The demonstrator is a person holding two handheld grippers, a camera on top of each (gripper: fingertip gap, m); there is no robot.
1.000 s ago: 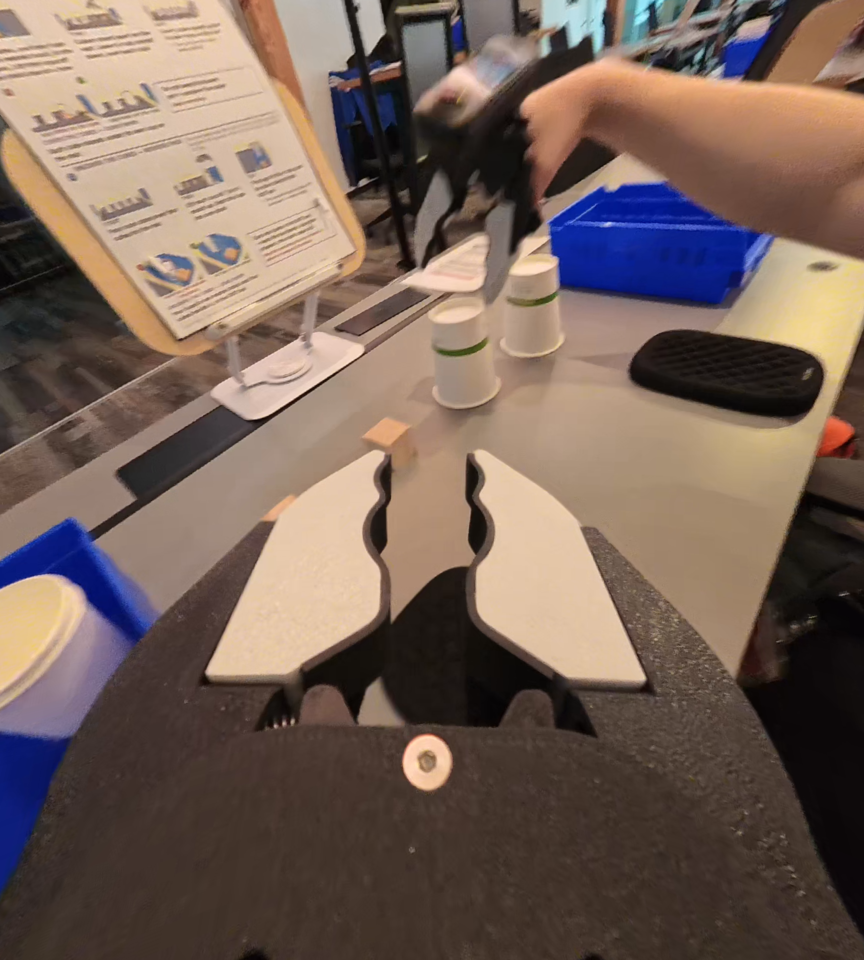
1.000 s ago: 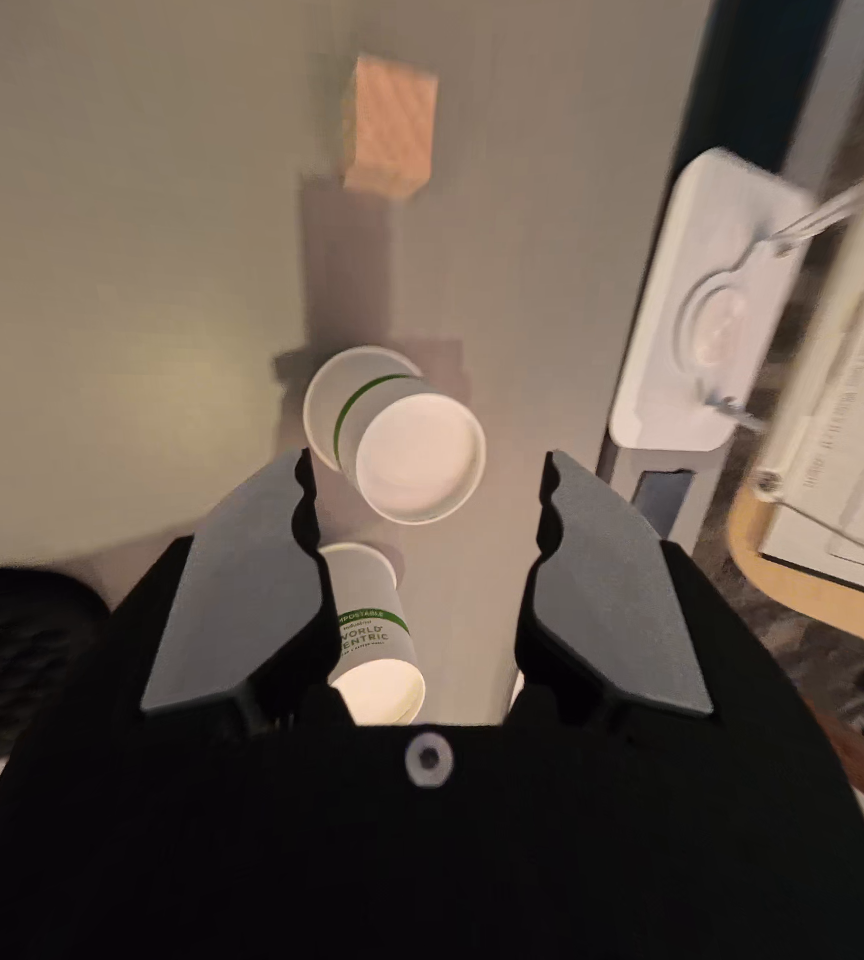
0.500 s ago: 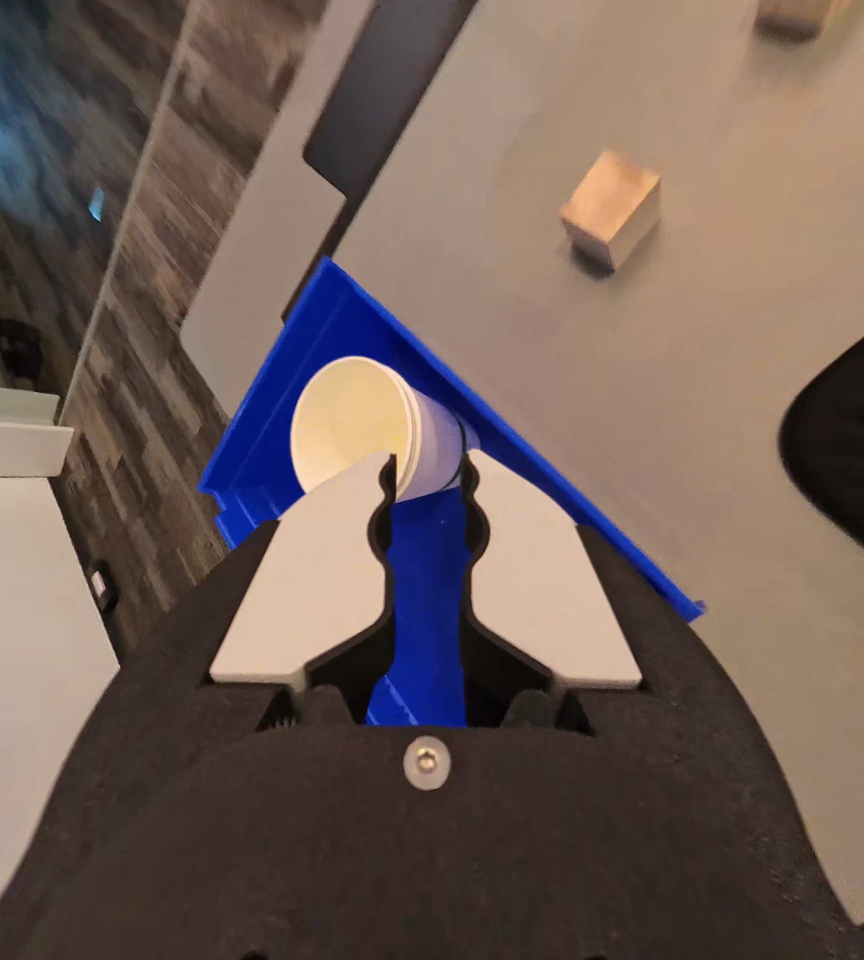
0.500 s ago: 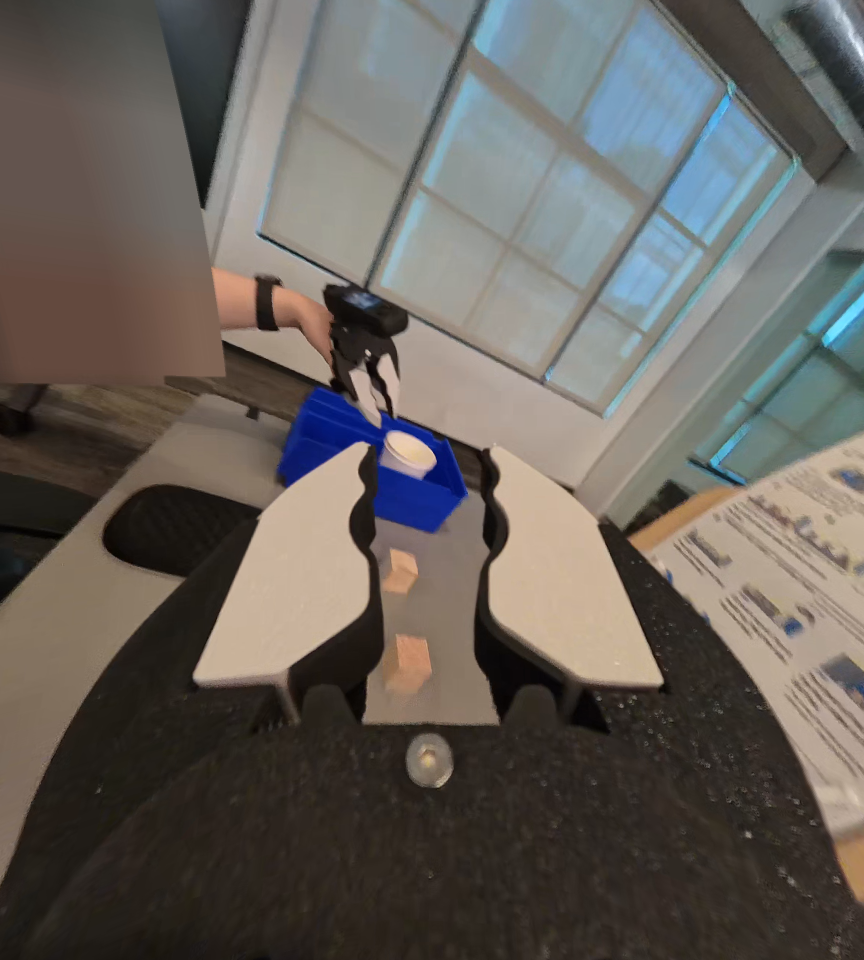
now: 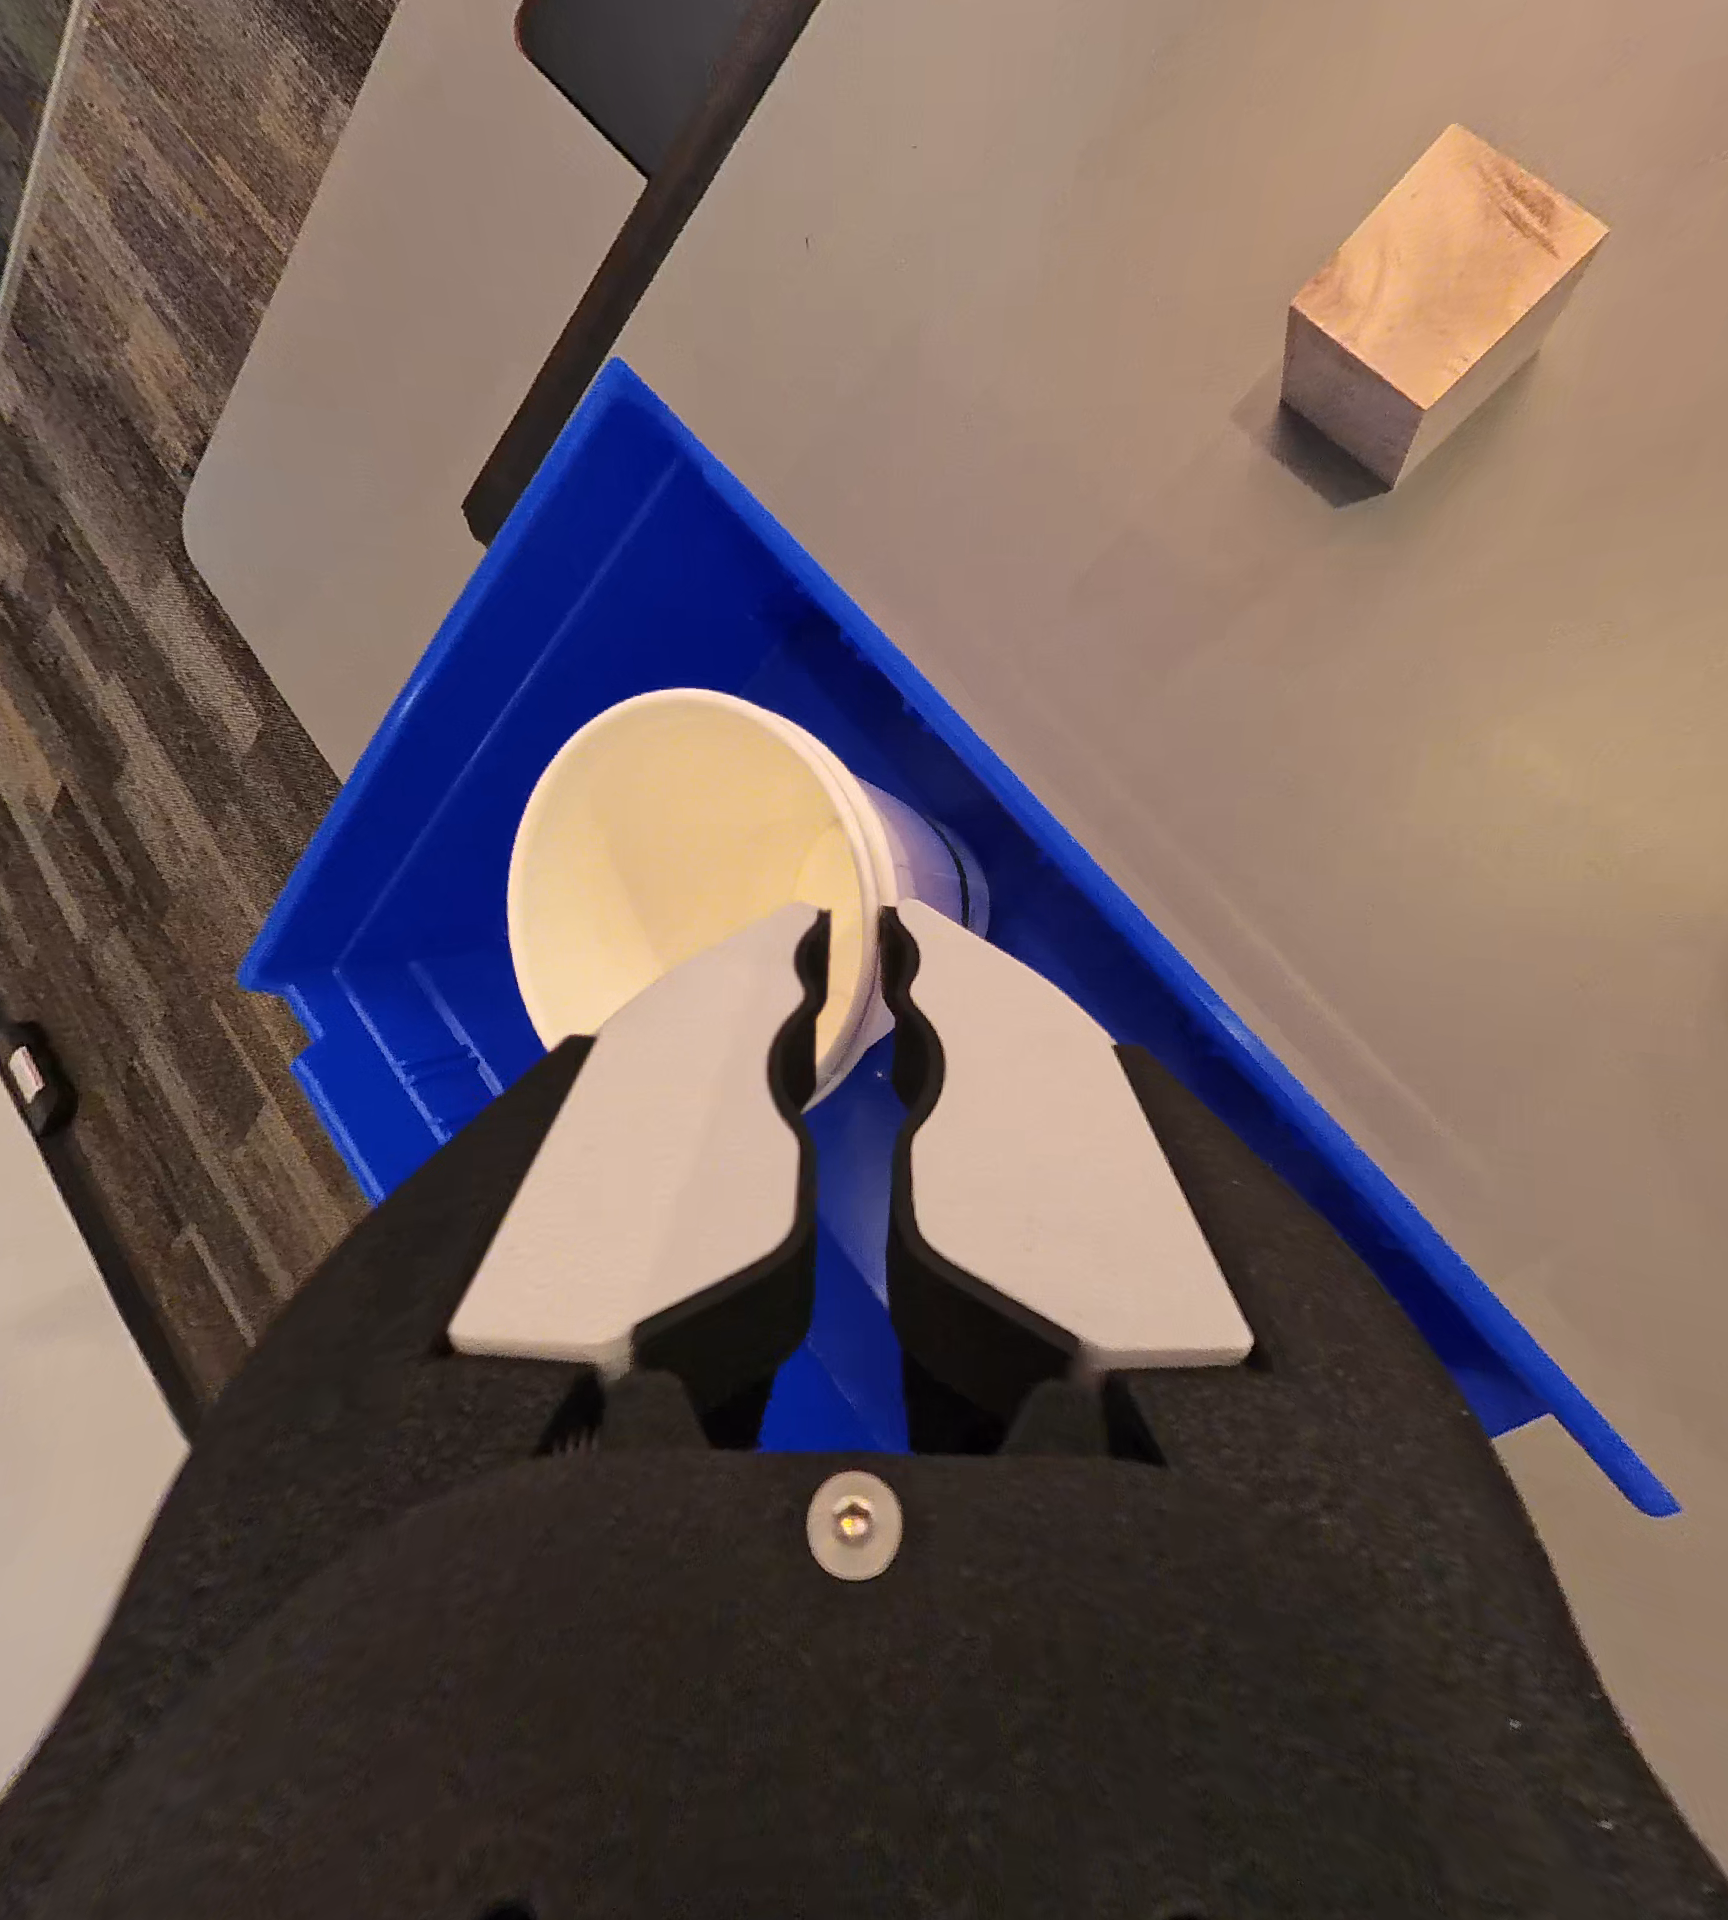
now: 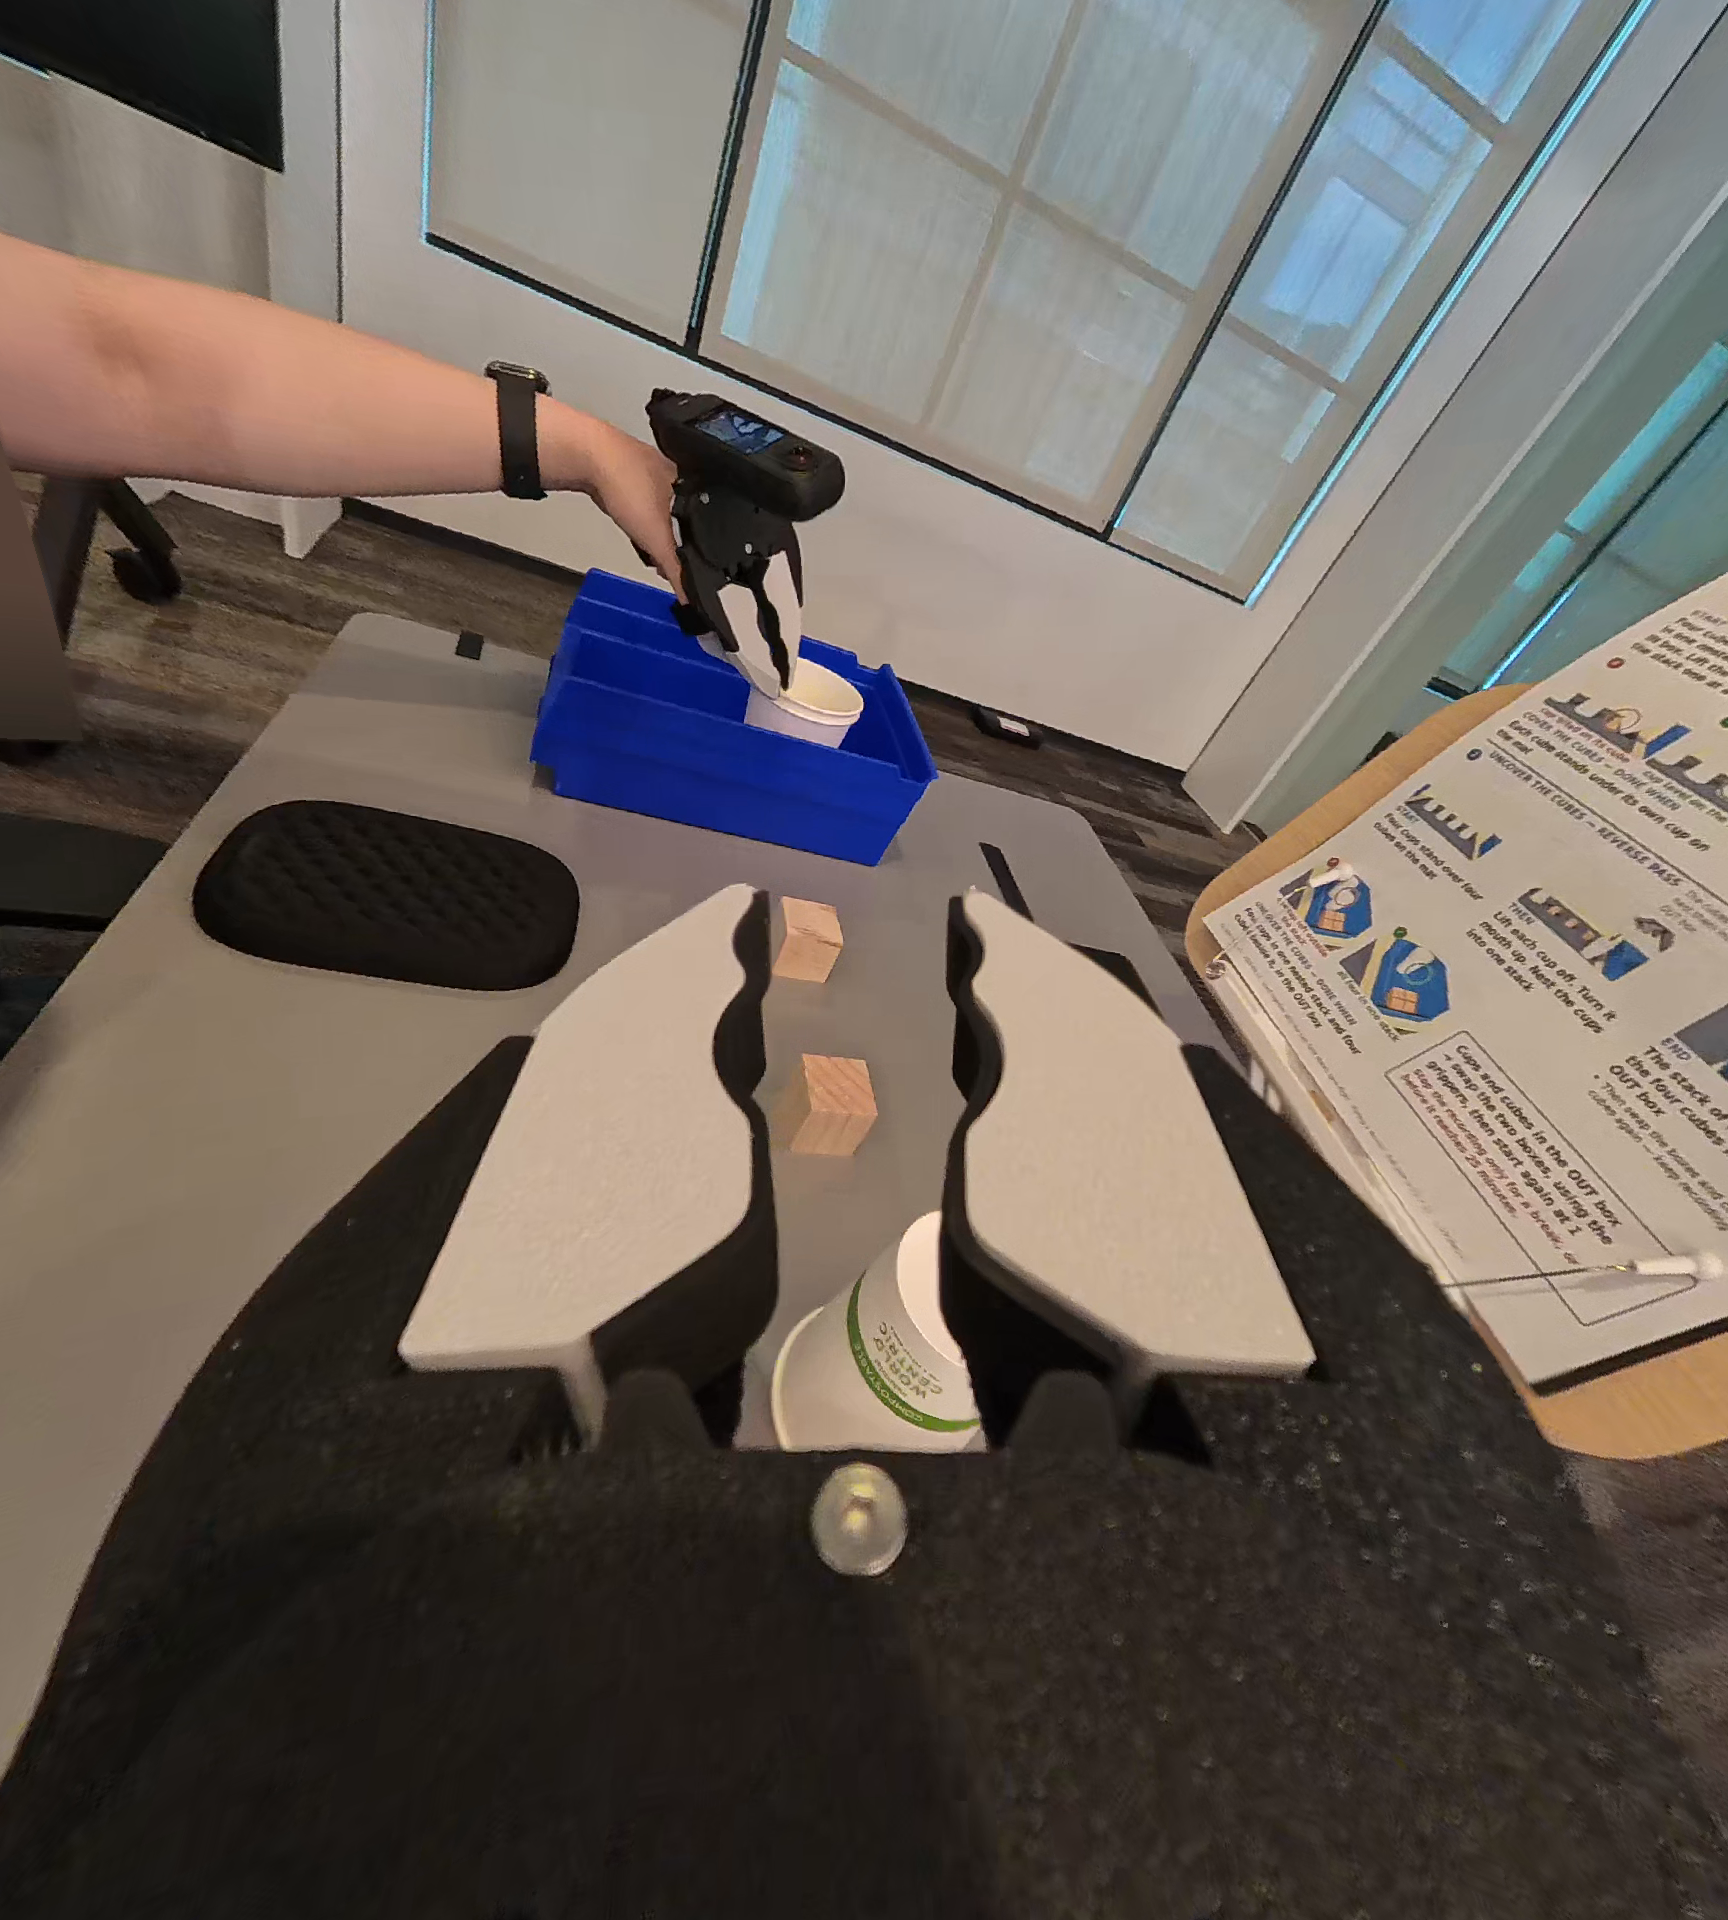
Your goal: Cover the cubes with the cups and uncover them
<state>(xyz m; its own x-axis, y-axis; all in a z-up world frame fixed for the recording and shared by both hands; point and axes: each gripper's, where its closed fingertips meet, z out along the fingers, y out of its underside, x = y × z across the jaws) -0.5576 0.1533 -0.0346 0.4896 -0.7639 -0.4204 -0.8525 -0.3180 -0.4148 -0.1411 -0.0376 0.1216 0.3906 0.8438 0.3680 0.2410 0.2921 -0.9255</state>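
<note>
- The left gripper (image 5: 852, 920) is reaching down into the blue bin (image 5: 569, 582), its jaws nearly closed and pinching the rim wall of the white cup stack (image 5: 694, 862), one finger inside the mouth and one outside.
- That stack is sitting mouth up inside the bin, leaning toward the bin's long wall that faces the middle of the worktop (image 5: 1203, 644); nested rims are showing at its lip.
- In the right wrist view the same bin (image 6: 694, 769) is standing at the far edge of the worktop (image 6: 216, 1091), with a person's hand (image 6: 642, 499) holding the left gripper (image 6: 772, 665) over it.
- The right gripper (image 6: 855, 909) is hanging above the worktop with its jaws spread apart and nothing between its fingers.
- Two wooden cubes, the farther cube (image 6: 810, 938) and the nearer cube (image 6: 826, 1103), are lying bare in a line down the middle of the worktop, apart from each other.
- An upside-down cup with a green band (image 6: 875, 1361) is standing just under the right gripper, nearer than both cubes.
- A black pad (image 6: 387, 894) is resting near the worktop's left edge.
- A printed instruction sheet on a wooden board (image 6: 1525, 997) is leaning beyond the right edge.
</note>
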